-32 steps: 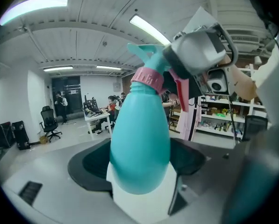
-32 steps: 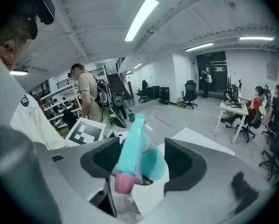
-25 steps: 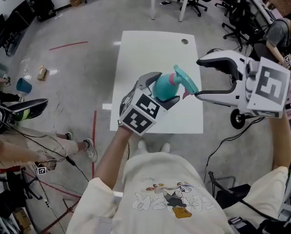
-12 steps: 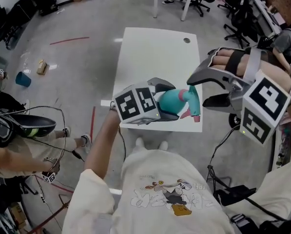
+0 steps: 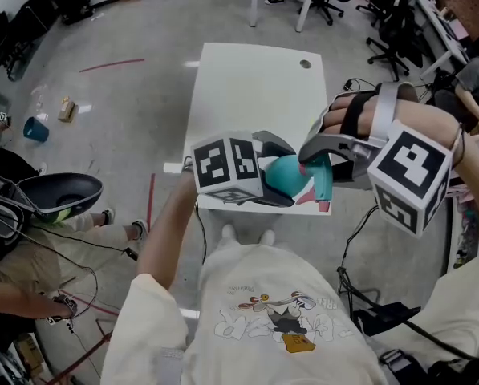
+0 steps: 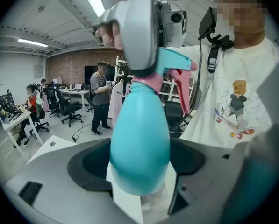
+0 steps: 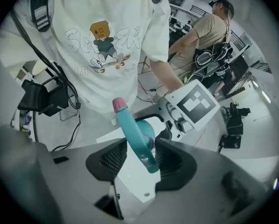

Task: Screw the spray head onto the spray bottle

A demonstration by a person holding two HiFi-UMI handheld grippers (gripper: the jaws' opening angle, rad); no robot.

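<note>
A teal spray bottle [image 5: 283, 175] lies tilted above the front edge of the white table [image 5: 247, 87], with my left gripper [image 5: 278, 171] shut on its body. In the left gripper view the bottle [image 6: 139, 143] fills the space between the dark pads, and the teal spray head [image 6: 176, 62] with its pink collar sits on its neck. My right gripper [image 5: 319, 160] reaches in from the right, its jaws closing around the spray head [image 5: 319, 181]. In the right gripper view the spray head [image 7: 134, 134] lies between the pads with thin gaps on both sides.
The table has a cable hole [image 5: 304, 63] near its far right corner. Office chairs and another white table stand beyond it. A blue bucket [image 5: 37, 129] and cables lie on the floor at the left. People sit at the left and right edges.
My right gripper has swung in from the right and turned, bringing its jaws around the spray head. The left gripper has turned with the bottle and come nearer the table's front edge.
</note>
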